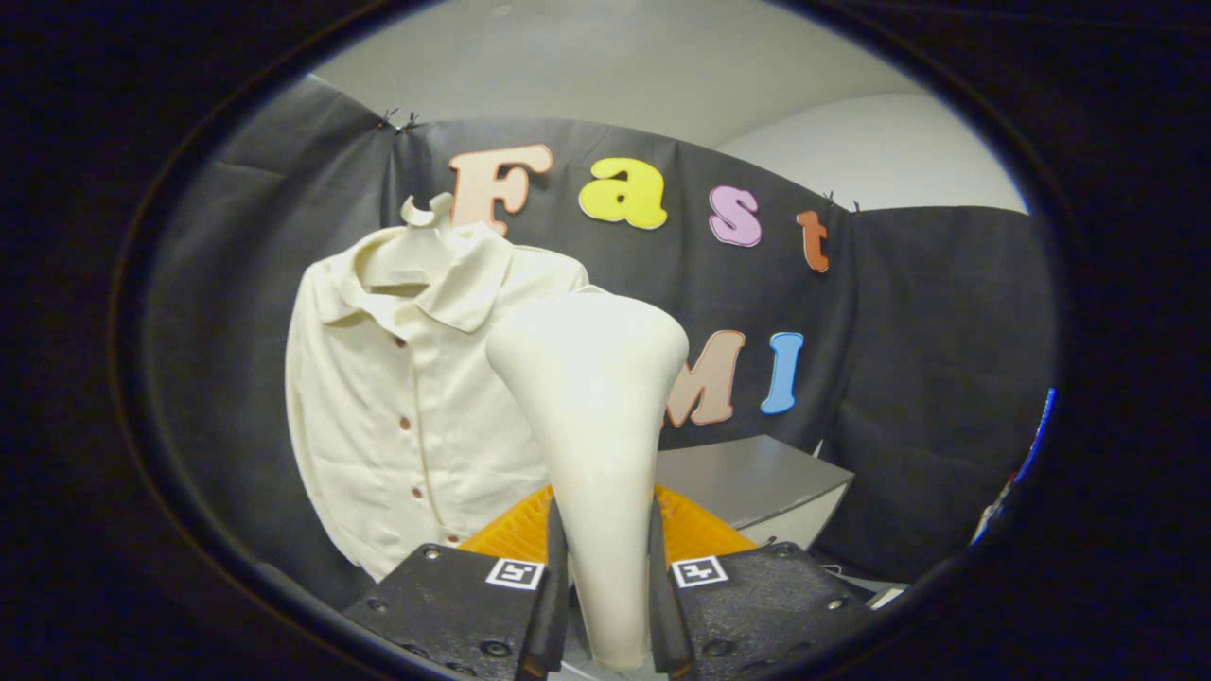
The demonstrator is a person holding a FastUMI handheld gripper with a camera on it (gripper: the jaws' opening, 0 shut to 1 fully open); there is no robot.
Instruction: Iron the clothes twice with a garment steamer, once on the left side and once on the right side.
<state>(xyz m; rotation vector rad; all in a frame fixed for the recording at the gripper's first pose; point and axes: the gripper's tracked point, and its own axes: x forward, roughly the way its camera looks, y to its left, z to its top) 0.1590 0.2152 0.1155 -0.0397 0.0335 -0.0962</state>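
- Gripper (607,577): both fingers (554,577) pressed against the narrow stem of the steamer, one on each side; a firm pinch, with no gap visible between pad and stem.
- Steamer (598,397): cream-white and flared; handle low between the fingers, wide head up and ahead of them. Long axis runs near upright, straight out along the fingers, with a slight lean. The face of the head points away from the camera, so its distance from the cloth cannot be told.
- Shirt (397,407): cream, with a collar and a row of small dark buttons, on a hanger (428,210) against the black wall. It hangs beyond the fingers and to the left of the steamer head; the head overlaps the shirt's right edge and shoulder (whether touching or merely in front is not clear).
- Key relation: the button line and most of the shirt front lie left of the head, and the shirt's long axis is vertical, roughly parallel to the steamer. Judged from this, any stroke calls for a leftward shift first, then a run along the cloth.
- Also present: a grey box (757,482) to the right beyond the fingers; an orange ribbed object (516,530) just behind the stem.
- Progress: no pass can be confirmed as done; the step looks like approach.
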